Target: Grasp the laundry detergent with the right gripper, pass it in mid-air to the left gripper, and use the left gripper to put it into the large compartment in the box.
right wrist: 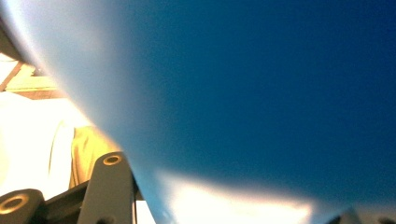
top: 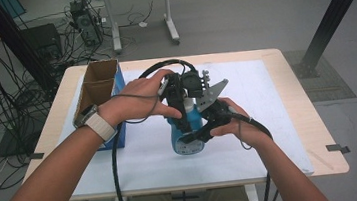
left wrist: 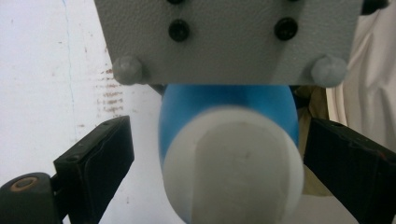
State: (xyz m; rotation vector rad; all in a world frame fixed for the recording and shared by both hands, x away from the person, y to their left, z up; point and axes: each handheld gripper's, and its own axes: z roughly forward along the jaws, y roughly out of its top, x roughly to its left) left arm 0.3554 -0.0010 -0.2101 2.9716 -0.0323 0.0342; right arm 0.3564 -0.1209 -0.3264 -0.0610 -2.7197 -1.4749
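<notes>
Left hand-held gripper (left wrist: pixel 215 154) stands wide astride the white cap (left wrist: pixel 233 163) straight ahead, while right hand-held gripper (top: pixel 204 128) clamps the blue bottle (top: pixel 186 135) upright.

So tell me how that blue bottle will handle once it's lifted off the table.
The blue bottle looks like smooth, glossy plastic, so it may slip. It stands tall on a narrow base, so it probably tips easily if nudged. Its rounded body and white cap suggest it would roll if laid down.
</notes>
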